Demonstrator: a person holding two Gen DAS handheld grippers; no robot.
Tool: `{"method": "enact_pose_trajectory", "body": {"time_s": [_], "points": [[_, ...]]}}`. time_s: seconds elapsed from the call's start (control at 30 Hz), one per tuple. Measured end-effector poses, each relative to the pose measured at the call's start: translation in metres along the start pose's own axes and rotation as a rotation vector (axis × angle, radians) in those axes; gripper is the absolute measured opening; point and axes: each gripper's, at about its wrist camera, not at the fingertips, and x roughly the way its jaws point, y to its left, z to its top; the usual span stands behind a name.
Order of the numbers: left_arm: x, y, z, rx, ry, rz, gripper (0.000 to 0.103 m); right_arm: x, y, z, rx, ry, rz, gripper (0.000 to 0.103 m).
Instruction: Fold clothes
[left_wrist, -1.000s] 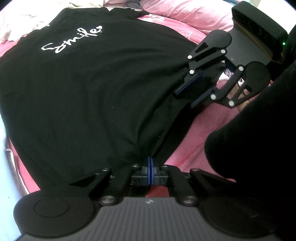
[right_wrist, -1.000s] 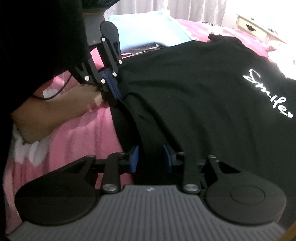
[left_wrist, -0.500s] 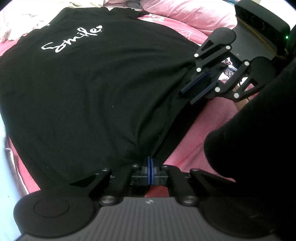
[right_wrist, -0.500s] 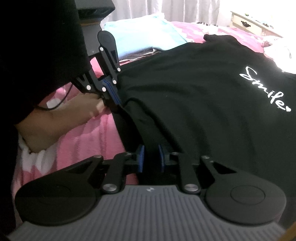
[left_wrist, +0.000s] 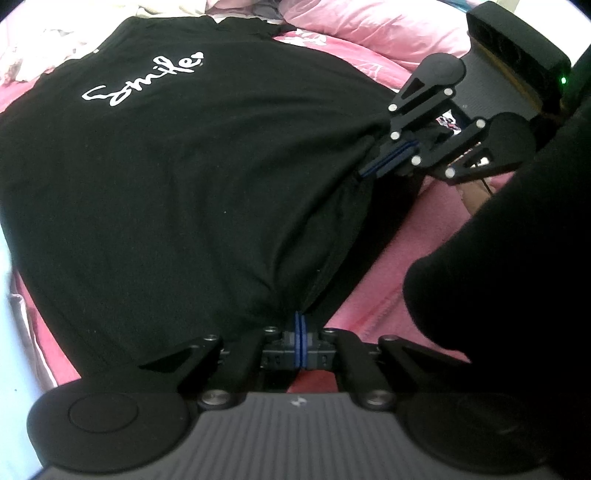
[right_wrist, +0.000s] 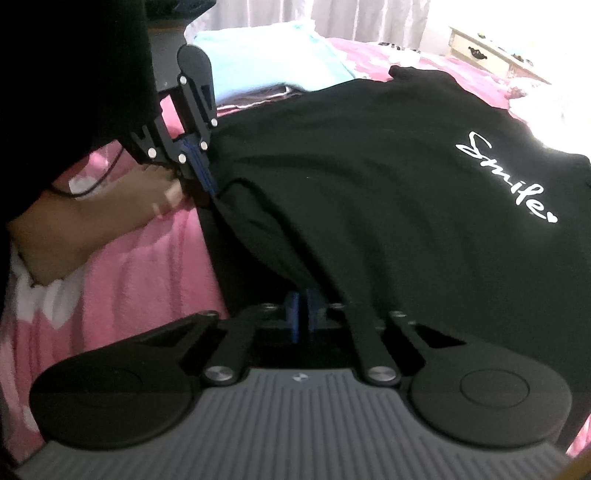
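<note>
Spread flat across a pink blanket (left_wrist: 376, 291): black shirt (left_wrist: 184, 192), its white "Smile" script (left_wrist: 144, 83) facing up. Pinched along the near hem at two spots, by left gripper (left_wrist: 299, 321) and right gripper (right_wrist: 301, 306), blue pads pressed together on the cloth, the right one's jaws having just been closing on it. Beyond the shirt, a folded light-blue garment (right_wrist: 273, 59). Beside the left gripper, a bare foot (right_wrist: 92, 221).

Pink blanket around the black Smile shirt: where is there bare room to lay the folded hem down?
Bare pink blanket lies along the black T-shirt's hem, between left gripper and right gripper, both shut on the hem, though the person's bare hand rests there. Crowded: folded light-blue clothes beside the shirt, pink pillow beyond.
</note>
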Motion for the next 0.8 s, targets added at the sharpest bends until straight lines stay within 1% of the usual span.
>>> {"method": "enact_pose_trajectory", "body": {"time_s": [0.07, 0.17, 0.27, 0.33, 0.43, 0.5, 0.57, 0.63, 0.7, 0.77, 0.8], "points": [[-0.004, 0.000, -0.001, -0.001, 0.001, -0.018, 0.001, -0.007, -0.001, 0.000, 0.007, -0.008, 0.027, 0.000], [-0.008, 0.000, -0.002, 0.001, 0.007, -0.036, 0.001, -0.013, 0.002, -0.001, -0.012, 0.008, 0.060, 0.000], [-0.008, -0.001, -0.003, 0.000, 0.017, -0.044, 0.001, -0.013, 0.005, -0.004, -0.037, 0.035, 0.089, 0.000], [-0.005, 0.000, -0.004, -0.002, 0.021, -0.032, 0.001, -0.010, 0.006, -0.005, -0.035, 0.041, 0.086, 0.000], [0.002, 0.001, -0.006, -0.012, 0.060, -0.044, 0.001, -0.003, 0.003, -0.007, -0.014, 0.049, 0.064, 0.001], [0.004, 0.003, -0.009, -0.025, 0.093, -0.065, 0.002, 0.001, 0.003, -0.011, -0.003, 0.084, 0.084, 0.003], [0.003, 0.005, -0.013, -0.050, 0.127, -0.080, 0.003, -0.002, 0.000, -0.015, 0.065, 0.085, 0.107, 0.004], [0.000, 0.009, -0.017, -0.087, 0.140, -0.071, 0.004, -0.010, -0.008, -0.019, 0.168, 0.085, 0.129, 0.005], [-0.011, 0.017, -0.022, -0.153, 0.122, -0.066, 0.010, -0.024, -0.022, -0.028, 0.299, 0.073, 0.153, 0.005], [-0.026, 0.028, -0.028, -0.240, 0.092, -0.053, 0.024, -0.048, -0.039, -0.042, 0.431, 0.032, 0.127, 0.005], [-0.033, 0.033, -0.031, -0.281, 0.078, -0.048, 0.025, -0.061, -0.048, -0.050, 0.504, 0.008, 0.098, 0.005]]}}
